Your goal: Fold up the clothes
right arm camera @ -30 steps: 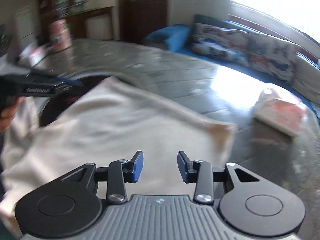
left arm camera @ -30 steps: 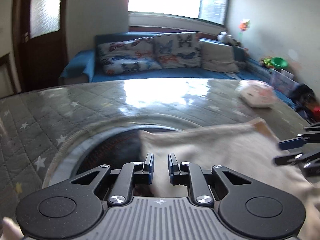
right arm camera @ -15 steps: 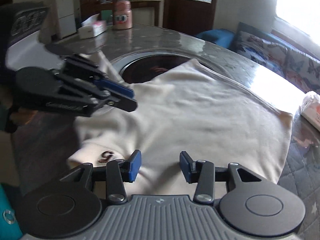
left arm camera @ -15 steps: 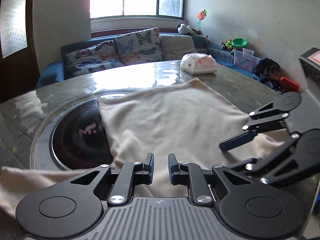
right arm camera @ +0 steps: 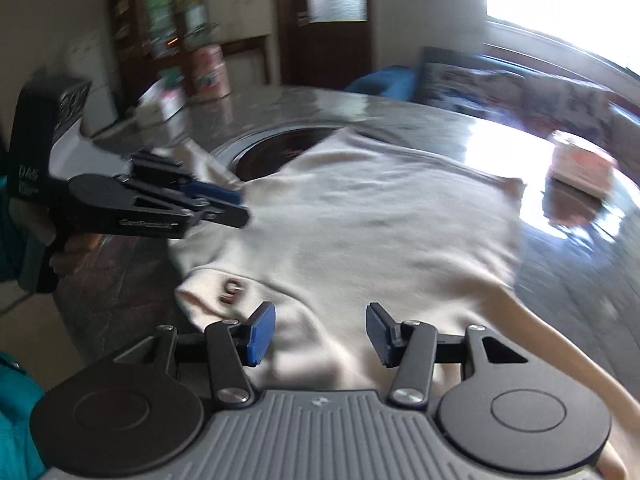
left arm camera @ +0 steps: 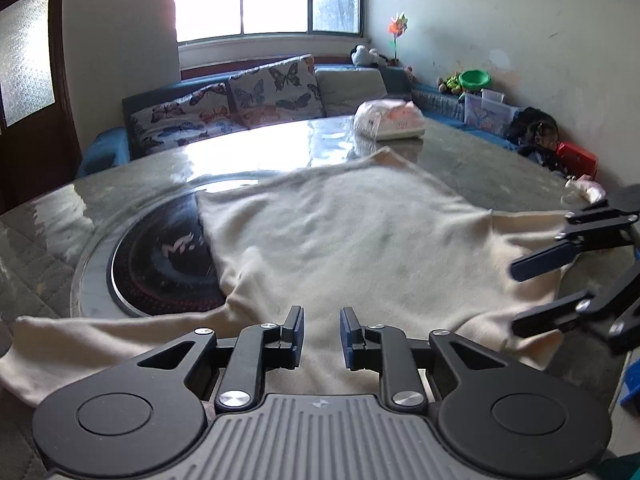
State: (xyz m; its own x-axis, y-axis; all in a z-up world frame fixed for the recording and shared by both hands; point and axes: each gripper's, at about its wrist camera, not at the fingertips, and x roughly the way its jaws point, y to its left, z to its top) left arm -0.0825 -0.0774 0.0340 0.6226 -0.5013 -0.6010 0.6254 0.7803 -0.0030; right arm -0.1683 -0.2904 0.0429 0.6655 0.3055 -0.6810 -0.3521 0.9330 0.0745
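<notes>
A cream long-sleeved top lies spread flat on the round bench, which suits a first fold: the body sits in the middle, hem at the far side, neck end at the near edge. In the left wrist view, its left sleeve trails out along the near left rim, and part of the body covers the dark round inset at the bench's centre.

The left gripper hovers low over the near edge of the top, around the shoulder. Its fingers stand only a little apart and are opening; cloth shows below the gap, but nothing is pinched between the pads, so the garment appears to have been let down to rest.

Further right, the right gripper hangs over the neck end, near the small dark mark on the fabric. Its fingers are about half apart and widening, with cloth beneath them and none gripped. Both tools free suggests the laying-out step is ending and a sleeve or side is likely to be picked next.

The right sleeve runs off toward the near right corner in the right wrist view. A soft tissue pack sits at the far right of the bench, well apart from the top and out of the folding area.
</notes>
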